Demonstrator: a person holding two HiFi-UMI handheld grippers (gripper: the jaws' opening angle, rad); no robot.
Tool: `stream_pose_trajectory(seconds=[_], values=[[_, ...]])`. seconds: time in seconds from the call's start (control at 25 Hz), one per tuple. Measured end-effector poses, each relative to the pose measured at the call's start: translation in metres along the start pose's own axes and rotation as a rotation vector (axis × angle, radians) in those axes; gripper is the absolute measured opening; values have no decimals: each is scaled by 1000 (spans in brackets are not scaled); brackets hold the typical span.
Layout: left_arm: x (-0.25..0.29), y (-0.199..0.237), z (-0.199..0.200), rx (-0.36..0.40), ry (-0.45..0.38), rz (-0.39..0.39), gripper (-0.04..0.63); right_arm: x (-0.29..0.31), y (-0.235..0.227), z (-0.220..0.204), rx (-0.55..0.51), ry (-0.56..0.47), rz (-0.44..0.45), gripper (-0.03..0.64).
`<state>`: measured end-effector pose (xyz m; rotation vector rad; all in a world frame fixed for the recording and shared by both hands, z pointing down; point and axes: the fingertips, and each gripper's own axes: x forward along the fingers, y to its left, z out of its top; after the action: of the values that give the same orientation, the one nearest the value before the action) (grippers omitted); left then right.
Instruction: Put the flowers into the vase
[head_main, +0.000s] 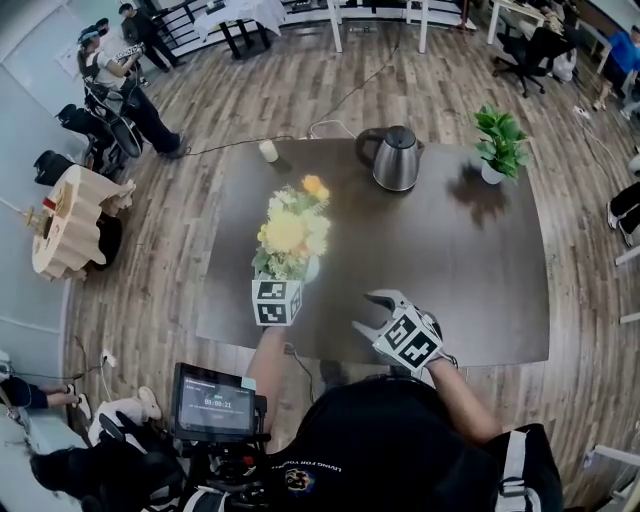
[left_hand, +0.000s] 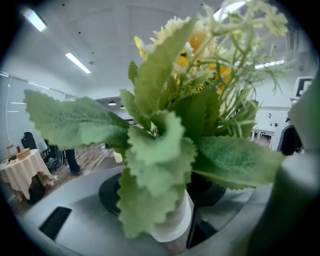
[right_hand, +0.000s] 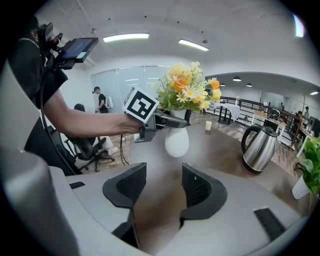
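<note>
A bunch of yellow, white and orange flowers (head_main: 291, 228) with broad green leaves stands in a small white vase (right_hand: 177, 142). My left gripper (right_hand: 176, 121) is shut on the vase's neck (left_hand: 172, 227), near the front left of the dark table (head_main: 460, 290). The leaves (left_hand: 150, 165) fill most of the left gripper view and hide the jaws' tips. Whether the vase rests on the table or hangs just above it I cannot tell. My right gripper (head_main: 372, 312) is over the table's front edge, to the right of the vase. It (right_hand: 162, 187) is open, with nothing between its pads.
A steel kettle (head_main: 395, 158) stands at the back middle of the table, a potted green plant (head_main: 498, 145) at the back right and a small white candle (head_main: 268, 151) at the back left. A round cloth-covered table (head_main: 68, 222) and seated people are off to the left.
</note>
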<state>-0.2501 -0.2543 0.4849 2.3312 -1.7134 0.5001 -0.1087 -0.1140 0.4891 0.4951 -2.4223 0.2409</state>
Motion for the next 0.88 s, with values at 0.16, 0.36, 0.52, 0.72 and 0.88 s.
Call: stream_pose_trajectory(seconds=[0.16,0.36,0.52,0.72,0.88], values=[[1,24,-5,-2,5,-8,242,17,6,13,11,10,-9,225],[3,50,-15,-1,2,-24,242,36,16,21,19,40,-32,225],[4,66,-26,-8,2,-36,242,46,23,25,35,66,-55,225],[4,82,-36,-14,1,-52,242,58,33,32,41,88,-81,225],[3,94,-44,-25,-6,-66,244,67,40,39,41,108,-98,225]])
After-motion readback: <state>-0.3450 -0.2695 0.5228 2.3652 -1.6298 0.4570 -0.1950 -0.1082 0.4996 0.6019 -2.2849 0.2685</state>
